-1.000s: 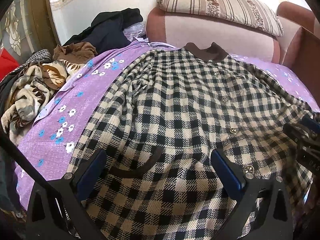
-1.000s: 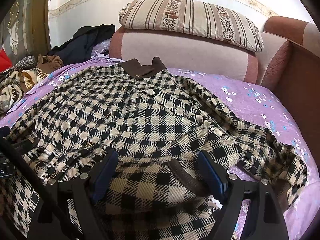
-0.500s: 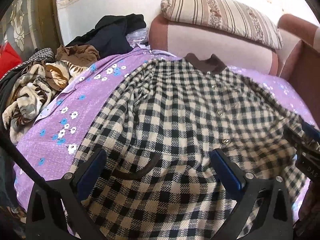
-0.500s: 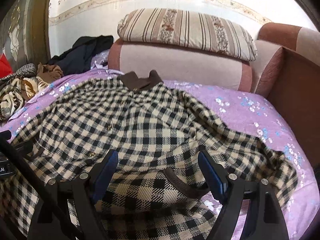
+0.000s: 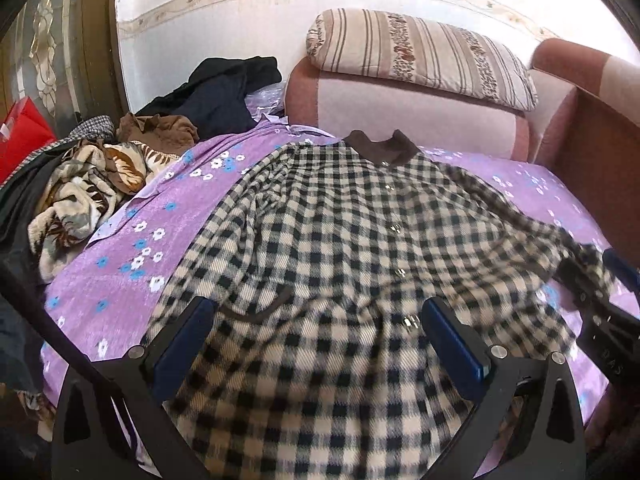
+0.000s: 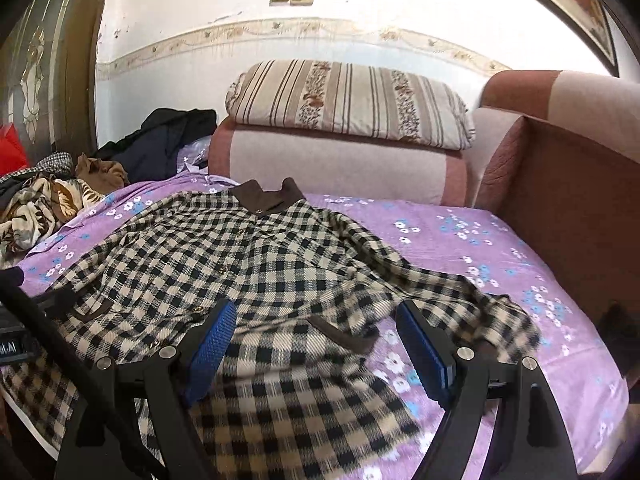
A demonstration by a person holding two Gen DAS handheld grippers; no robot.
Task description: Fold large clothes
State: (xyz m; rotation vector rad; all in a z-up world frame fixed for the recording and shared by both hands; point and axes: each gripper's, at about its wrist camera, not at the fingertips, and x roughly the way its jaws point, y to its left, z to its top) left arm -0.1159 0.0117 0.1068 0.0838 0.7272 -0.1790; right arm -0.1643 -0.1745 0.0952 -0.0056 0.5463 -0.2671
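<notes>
Black-and-cream checked woollen coat (image 5: 340, 248) seen spread unfolded on purple floral bedsheet (image 5: 120, 280); left gripper (image 5: 316, 344) and right gripper (image 6: 316, 344) held apart above coat hem; no fold made yet.

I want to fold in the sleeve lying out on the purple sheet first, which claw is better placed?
Probably the right claw: open, above the checked coat's near edge, its outstretched sleeve just beside it. The left claw is over the coat's other half.
</notes>
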